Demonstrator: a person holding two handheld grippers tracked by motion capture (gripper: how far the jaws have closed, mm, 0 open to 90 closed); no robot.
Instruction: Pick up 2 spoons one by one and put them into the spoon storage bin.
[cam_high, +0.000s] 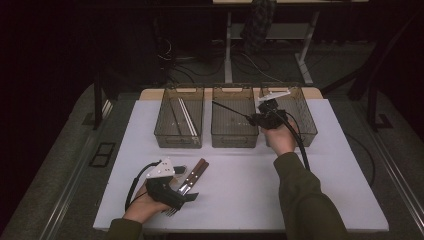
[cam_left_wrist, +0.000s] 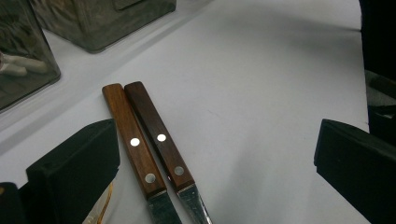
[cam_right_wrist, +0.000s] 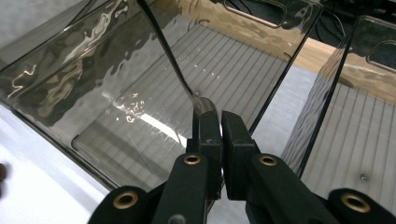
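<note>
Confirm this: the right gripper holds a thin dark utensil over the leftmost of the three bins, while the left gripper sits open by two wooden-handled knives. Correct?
Not quite. The right gripper holds the utensil over the middle bin, not the leftmost; the high view shows it. The rest stands: the left gripper sits open by the two wooden-handled knives.

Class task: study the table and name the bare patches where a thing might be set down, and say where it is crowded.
Free: the white table between the two forearms, bordered by the bins behind and the near edge in front; also the right strip beside the right bin. Crowded: near left, where the left tool sits by two wooden-handled knives, and the bin row.
</note>
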